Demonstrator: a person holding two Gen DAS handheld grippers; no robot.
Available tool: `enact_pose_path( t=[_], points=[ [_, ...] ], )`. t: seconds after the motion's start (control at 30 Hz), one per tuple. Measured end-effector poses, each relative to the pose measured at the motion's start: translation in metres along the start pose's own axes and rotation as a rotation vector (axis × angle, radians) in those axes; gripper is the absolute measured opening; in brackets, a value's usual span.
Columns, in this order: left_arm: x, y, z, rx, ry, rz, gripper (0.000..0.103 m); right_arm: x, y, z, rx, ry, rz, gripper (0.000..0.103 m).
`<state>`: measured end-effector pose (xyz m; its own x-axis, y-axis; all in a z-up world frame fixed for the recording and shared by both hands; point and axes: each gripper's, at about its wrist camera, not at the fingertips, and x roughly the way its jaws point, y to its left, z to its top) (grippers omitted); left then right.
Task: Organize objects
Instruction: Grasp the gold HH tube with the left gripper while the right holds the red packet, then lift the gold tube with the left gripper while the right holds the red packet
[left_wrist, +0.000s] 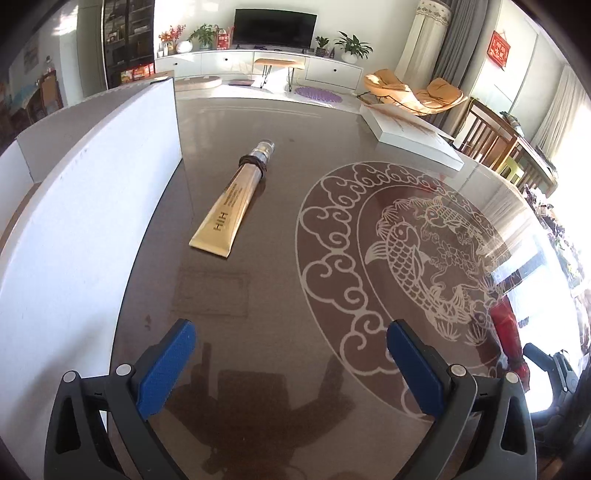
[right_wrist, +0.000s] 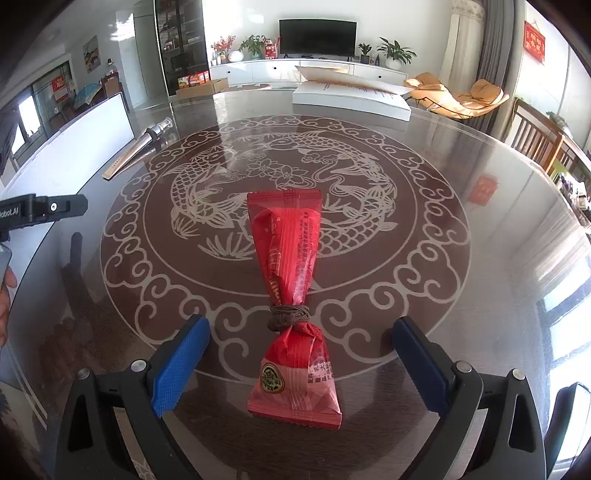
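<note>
The right gripper stands wide around a red snack packet tied with brown cord, pads clear. The left gripper gapes empty over the glass table; a gold tube lies toward its left edge.

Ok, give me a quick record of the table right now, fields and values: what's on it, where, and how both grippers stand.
surface: glass table with fish pattern
red packet: lying flat between the right gripper jaws, brown band round its neck, not gripped
gold tube: lying beside white board, dark band near cap
white box: far edge
left gripper: open, nothing between the jaws
right gripper: open
</note>
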<state>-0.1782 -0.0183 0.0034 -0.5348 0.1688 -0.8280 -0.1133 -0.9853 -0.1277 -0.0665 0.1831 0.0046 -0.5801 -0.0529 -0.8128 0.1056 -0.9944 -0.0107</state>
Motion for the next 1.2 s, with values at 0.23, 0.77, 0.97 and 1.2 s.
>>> enact_pose_path(
  t=[0.23, 0.77, 0.97, 1.2],
  points=[
    [0.067, 0.002, 0.086, 0.116, 0.007, 0.126, 0.103, 0.0, 0.001, 0.0, -0.005, 0.002, 0.003, 0.102],
    [0.064, 0.01, 0.063, 0.056, -0.059, 0.117, 0.024, 0.001, 0.001, 0.0, -0.005, 0.002, 0.003, 0.102],
    [0.002, -0.012, -0.03, 0.042, -0.048, 0.125, 0.024, 0.001, 0.001, 0.0, -0.003, 0.002, 0.006, 0.102],
    [-0.053, -0.028, -0.112, 0.063, -0.051, 0.093, 0.026, 0.002, 0.0, 0.001, -0.005, 0.005, 0.011, 0.103]
  ],
)
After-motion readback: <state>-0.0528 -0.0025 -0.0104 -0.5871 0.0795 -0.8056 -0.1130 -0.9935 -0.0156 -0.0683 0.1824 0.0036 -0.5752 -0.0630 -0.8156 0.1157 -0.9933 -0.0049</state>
